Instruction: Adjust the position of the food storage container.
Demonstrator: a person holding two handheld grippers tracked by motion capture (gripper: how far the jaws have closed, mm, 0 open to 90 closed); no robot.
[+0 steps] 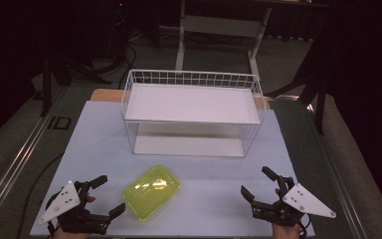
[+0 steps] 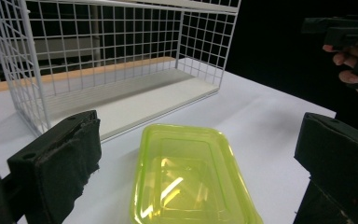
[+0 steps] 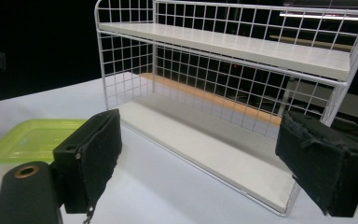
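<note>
A translucent yellow-green plastic lid [image 1: 152, 191] lies flat on the pale table [image 1: 209, 169], near the front, left of centre. My left gripper [image 1: 108, 196] rests just left of it, jaws wide open with nothing between them; in the left gripper view the lid [image 2: 191, 179] lies on the table ahead of the open jaws. At the front right my right gripper [image 1: 259, 184] is open and empty, pointing toward the white wire shelf rack [image 1: 191, 112]. The right gripper view shows the rack [image 3: 242, 102] ahead and the lid [image 3: 28, 140] at the left edge.
The two-tier rack stands at the back middle of the table, open toward me. A wooden strip [image 1: 104, 94] runs behind it. Desk legs [image 1: 219, 35] and dark stands sit on the floor beyond. Bare table lies between the lid and the right gripper.
</note>
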